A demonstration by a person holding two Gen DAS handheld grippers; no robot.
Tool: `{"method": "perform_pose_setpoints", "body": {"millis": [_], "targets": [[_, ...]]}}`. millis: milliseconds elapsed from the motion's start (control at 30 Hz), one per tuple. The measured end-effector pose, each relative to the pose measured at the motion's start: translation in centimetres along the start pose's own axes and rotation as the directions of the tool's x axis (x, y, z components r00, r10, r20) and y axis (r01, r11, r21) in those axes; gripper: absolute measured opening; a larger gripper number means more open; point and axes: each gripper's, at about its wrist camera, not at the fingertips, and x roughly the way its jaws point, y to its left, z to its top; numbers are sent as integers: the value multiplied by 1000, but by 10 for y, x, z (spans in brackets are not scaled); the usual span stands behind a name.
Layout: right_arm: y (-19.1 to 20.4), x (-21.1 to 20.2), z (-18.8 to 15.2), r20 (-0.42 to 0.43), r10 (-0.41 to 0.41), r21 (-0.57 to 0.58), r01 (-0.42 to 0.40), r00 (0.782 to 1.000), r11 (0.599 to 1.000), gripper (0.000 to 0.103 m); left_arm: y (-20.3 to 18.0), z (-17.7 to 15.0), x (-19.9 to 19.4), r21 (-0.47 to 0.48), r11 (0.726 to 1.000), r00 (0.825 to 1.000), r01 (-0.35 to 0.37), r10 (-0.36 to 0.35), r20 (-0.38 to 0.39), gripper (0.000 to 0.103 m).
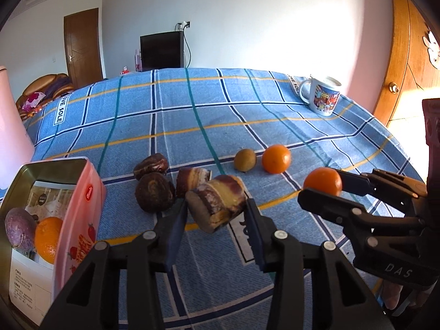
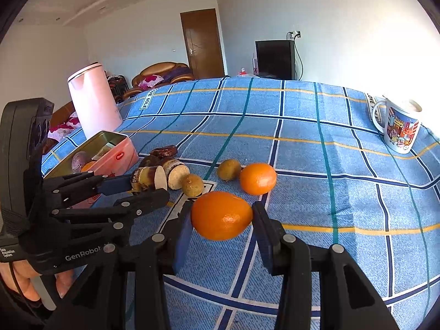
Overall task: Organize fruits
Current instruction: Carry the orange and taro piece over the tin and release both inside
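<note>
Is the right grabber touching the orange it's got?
Touching. The right wrist view shows the right gripper with both pads pressed against the orange, lifted off the tablecloth.

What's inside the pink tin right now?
Inside the pink tin: an orange, a purple tuber, and a printed paper insert. The tin's near wall hides the rest.

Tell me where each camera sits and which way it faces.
Left wrist: on the left hand-held gripper, looking forward and down at the brown chunk it holds; right hand-held gripper alongside.
Right wrist: on the right hand-held gripper, looking forward and down at its orange; a hand shows.
Shared: pink tin, mug.
</note>
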Motion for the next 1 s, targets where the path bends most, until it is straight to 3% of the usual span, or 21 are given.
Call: {"method": "perform_pose_setpoints", "body": {"millis": [400,1000], "targets": [[4,-17,-1,94,1,-22,1,996,1000,45,-4,-2,-23,17,999,991,-46,44,129,44],[14,-43,-6,226,-31,-58,46,974,997,45,-7,-9,-50,10,994,954,-107,100,282,44]]}}
